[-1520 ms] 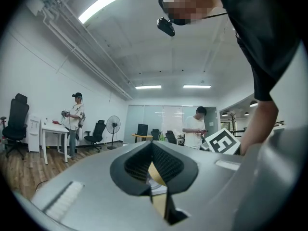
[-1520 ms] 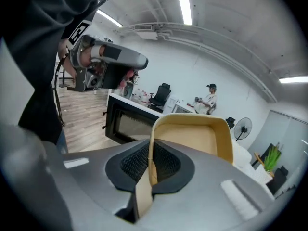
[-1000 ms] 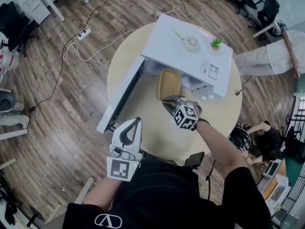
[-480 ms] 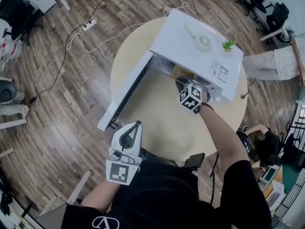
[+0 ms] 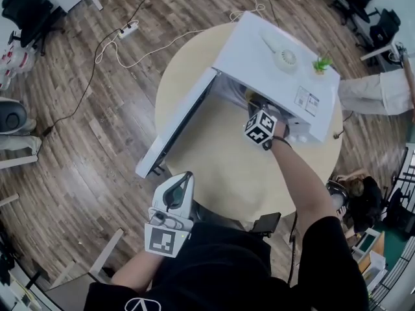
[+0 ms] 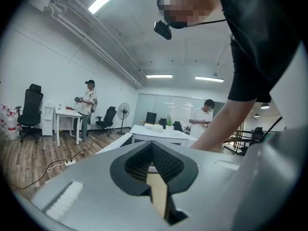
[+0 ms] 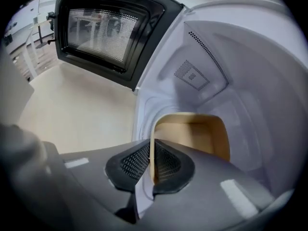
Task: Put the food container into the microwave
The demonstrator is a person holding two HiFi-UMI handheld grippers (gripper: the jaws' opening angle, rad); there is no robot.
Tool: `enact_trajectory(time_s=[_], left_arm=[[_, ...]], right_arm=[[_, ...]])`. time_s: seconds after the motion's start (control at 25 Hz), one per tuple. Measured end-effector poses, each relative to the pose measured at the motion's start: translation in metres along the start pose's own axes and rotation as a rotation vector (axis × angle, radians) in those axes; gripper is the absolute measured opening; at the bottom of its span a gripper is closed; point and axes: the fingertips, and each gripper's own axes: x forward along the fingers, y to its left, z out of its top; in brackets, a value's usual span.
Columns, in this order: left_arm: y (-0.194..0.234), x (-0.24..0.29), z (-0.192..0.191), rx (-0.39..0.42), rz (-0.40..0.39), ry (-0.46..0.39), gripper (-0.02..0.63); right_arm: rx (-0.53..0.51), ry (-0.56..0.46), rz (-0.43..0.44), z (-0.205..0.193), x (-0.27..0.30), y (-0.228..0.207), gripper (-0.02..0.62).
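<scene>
The white microwave (image 5: pixel 279 63) stands on the round beige table (image 5: pixel 214 167) with its door (image 5: pixel 178 125) swung wide to the left. My right gripper (image 5: pixel 254 107) reaches into the cavity, marker cube just outside the opening. In the right gripper view the tan food container (image 7: pixel 202 136) sits low inside the white cavity (image 7: pixel 226 81), and the right gripper (image 7: pixel 152 160) is shut on its near rim. My left gripper (image 5: pixel 186 177) hangs at the table's near edge, jaws together and holding nothing; in its own view the left gripper (image 6: pixel 151 146) points toward the microwave (image 6: pixel 159 134).
A small white fan (image 5: pixel 284 58) and a little green plant (image 5: pixel 321 63) rest on the microwave's top. A black device (image 5: pixel 267 223) lies at the table's near edge. A power strip (image 5: pixel 128 30) and cables run across the wooden floor. People stand nearby (image 6: pixel 86 109).
My right gripper carried the container from in front of the opening into the microwave cavity, tipping downward. The left gripper sank a little near the table edge.
</scene>
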Motion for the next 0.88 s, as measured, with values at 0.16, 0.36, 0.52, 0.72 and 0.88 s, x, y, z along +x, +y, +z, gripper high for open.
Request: enact_trajectory(time_s=[0.16,0.36,0.52,0.72,0.88], left_arm=[[-0.003,-0.003,-0.002,0.000,-0.003,0.006,0.000],[-0.006,-0.004,-0.005,0.000,-0.010,0.012,0.000],[-0.010,-0.004,-0.002,0.012,-0.020,0.008,0.000],[-0.016,0.001,0.012,0.031,-0.040,-0.008,0.000],[-0.022,0.010,0.026,0.046,-0.071,-0.020,0.000]], right_arm=[[0.011,-0.009,-0.065,0.001,0.004,-0.009,0.025],[0.027,-0.048,-0.136,0.006,-0.002,-0.014,0.147],[0.059,-0.085,-0.185,0.007,-0.024,-0.008,0.147],[0.100,-0.136,-0.187,-0.002,-0.071,0.022,0.146],[0.121,-0.129,-0.103,-0.020,-0.111,0.072,0.137]])
